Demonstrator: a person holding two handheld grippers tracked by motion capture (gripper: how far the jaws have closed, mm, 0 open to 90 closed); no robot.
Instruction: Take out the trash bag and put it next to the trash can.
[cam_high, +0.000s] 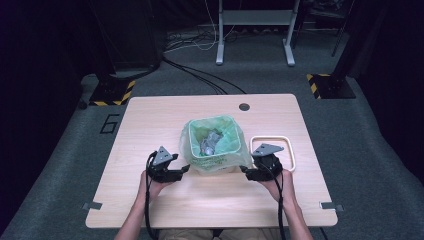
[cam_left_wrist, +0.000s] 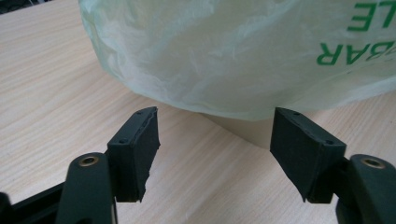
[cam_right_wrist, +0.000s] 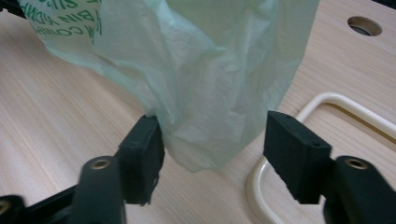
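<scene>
A small bin lined with a pale green plastic bag (cam_high: 226, 143) stands mid-table, with crumpled grey waste (cam_high: 210, 142) inside. My left gripper (cam_high: 183, 172) sits at the bin's near left corner. In the left gripper view (cam_left_wrist: 215, 140) its jaws stand apart, with the bag's overhang (cam_left_wrist: 233, 51) just beyond their tips and the cream bin wall (cam_left_wrist: 243, 128) under it. My right gripper (cam_high: 245, 173) is at the near right corner. In the right gripper view (cam_right_wrist: 212, 140) a hanging fold of the bag (cam_right_wrist: 205, 70) lies between its jaws, brushing one pad (cam_right_wrist: 144, 149); the other stands clear.
A cream rounded-square ring (cam_high: 291, 155) (cam_right_wrist: 327, 100) lies flat on the wooden table right of the bin, close beside my right gripper. A cable hole (cam_high: 244, 106) (cam_right_wrist: 364, 25) sits near the table's far edge. Stands and cables are on the floor beyond.
</scene>
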